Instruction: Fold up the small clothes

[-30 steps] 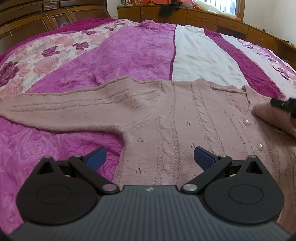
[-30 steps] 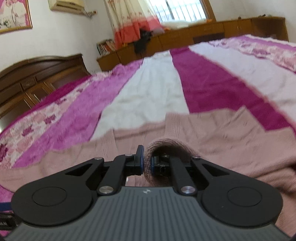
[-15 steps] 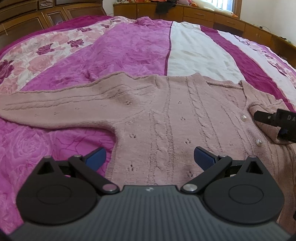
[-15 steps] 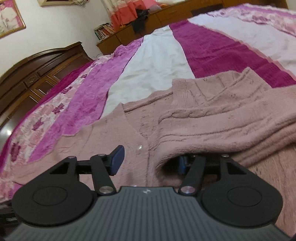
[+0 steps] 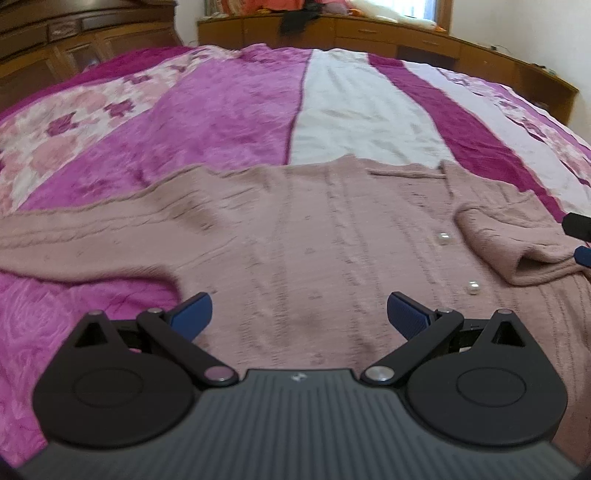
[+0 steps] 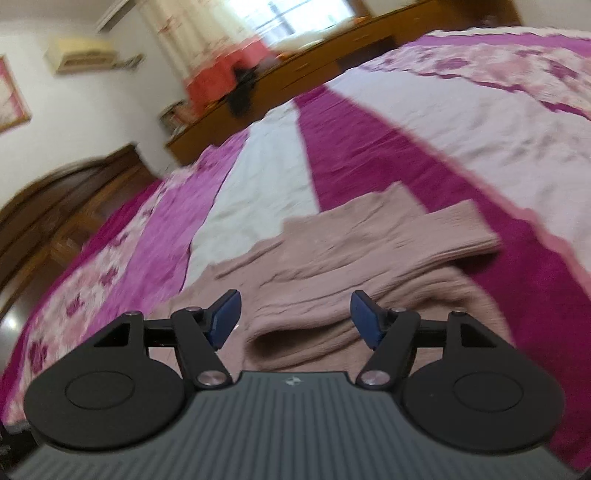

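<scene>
1. Left gripper (image 5: 299, 314) — fingers spread wide, nothing between them, hovering over the pink cardigan (image 5: 303, 236) lying flat on the bed (image 5: 229, 122).
2. Right gripper (image 6: 293, 317) — fingers opening, the folded sleeve (image 6: 369, 266) between them, pads clear of it.
3. Left view alone shows the pearl buttons (image 5: 445, 237) at 2 o'clock.
4. Open bedspread at 12 o'clock; no readable writing.

The cardigan (image 5: 295, 236) lies on the bedspread (image 5: 229, 122), 1 sleeve (image 5: 517, 240) folded over its front, cabinets (image 5: 369, 33) behind.

Dusty-pink cable-knit cardigan (image 5: 303, 236) ahead of my claw, pearl-white buttons (image 5: 444, 236); bedspread (image 5: 229, 122) beyond: magenta, white stripes, rose print.
</scene>
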